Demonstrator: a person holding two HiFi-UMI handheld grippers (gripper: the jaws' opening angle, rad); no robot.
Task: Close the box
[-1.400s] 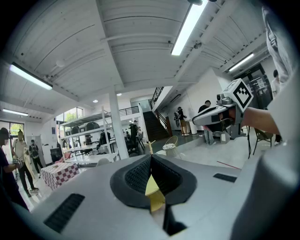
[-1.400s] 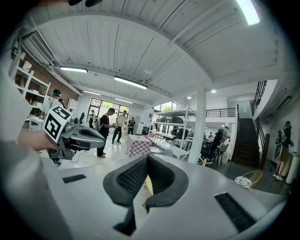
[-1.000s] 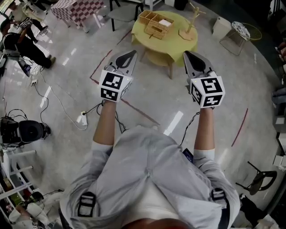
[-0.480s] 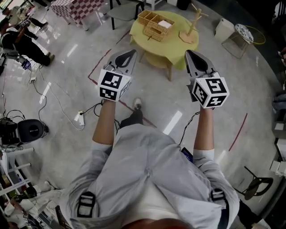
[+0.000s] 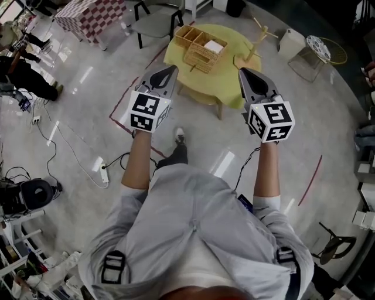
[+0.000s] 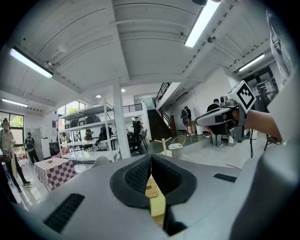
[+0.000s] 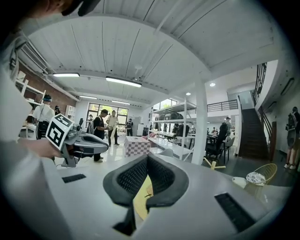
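Note:
A light wooden box with open compartments stands on a round yellow table ahead of me, in the upper middle of the head view. I hold both grippers out in front, well short of the table and above the floor. The left gripper is shut with nothing in it, and so is the right gripper. In the left gripper view the jaws meet, with a sliver of yellow table showing below them. The right gripper view shows the same closed jaws.
A wooden peg stand shares the table. A white bin and a wire basket sit to its right. A grey chair and a checkered table lie beyond left. Cables and a power strip cross the floor.
The person has stepped forward, with a foot now showing on the floor. The yellow table and box have come closer. Both grippers stay shut and level.

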